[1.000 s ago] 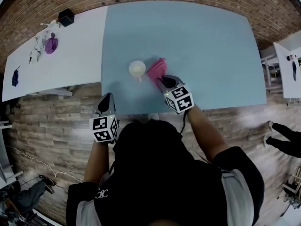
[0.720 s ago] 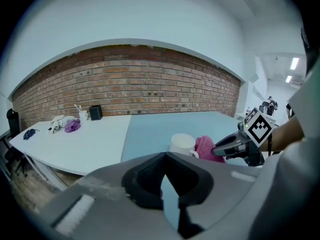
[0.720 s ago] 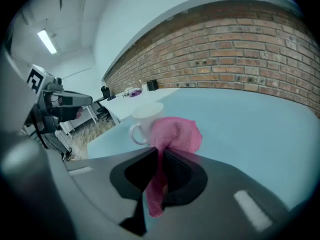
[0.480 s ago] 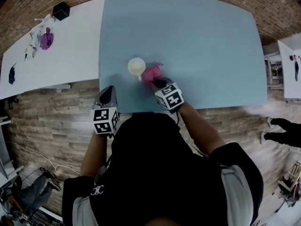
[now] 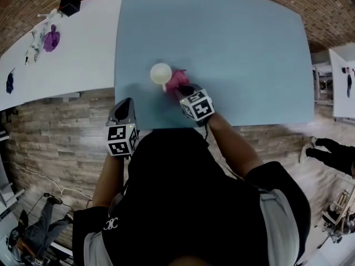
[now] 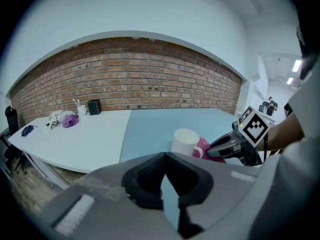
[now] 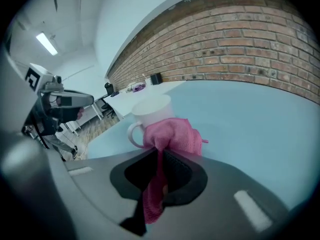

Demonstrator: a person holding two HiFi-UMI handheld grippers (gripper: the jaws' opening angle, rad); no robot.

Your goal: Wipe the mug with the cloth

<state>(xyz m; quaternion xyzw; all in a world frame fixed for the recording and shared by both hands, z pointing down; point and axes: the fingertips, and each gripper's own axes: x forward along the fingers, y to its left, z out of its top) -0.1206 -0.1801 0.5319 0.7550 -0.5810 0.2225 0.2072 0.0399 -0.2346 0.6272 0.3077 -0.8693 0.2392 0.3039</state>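
Right gripper (image 5: 184, 89): jaws clamped tight on the pink cloth (image 7: 172, 136), which is bunched against the handle side of the white mug (image 5: 161, 73). Mug stands upright on the blue table (image 5: 238, 49). Left gripper (image 5: 126, 103): jaws together, empty, well apart from the mug. Only print is the black-and-white square markers on the cubes.

Looks like a plain lab or studio workroom: bare brick wall (image 6: 130, 79) across the frame's middle, wood-plank floor (image 5: 50, 137) at left, a large blue table (image 5: 222, 49) at centre beside a white table (image 5: 77, 54) at upper left, a strip light (image 7: 46, 44) at upper left.
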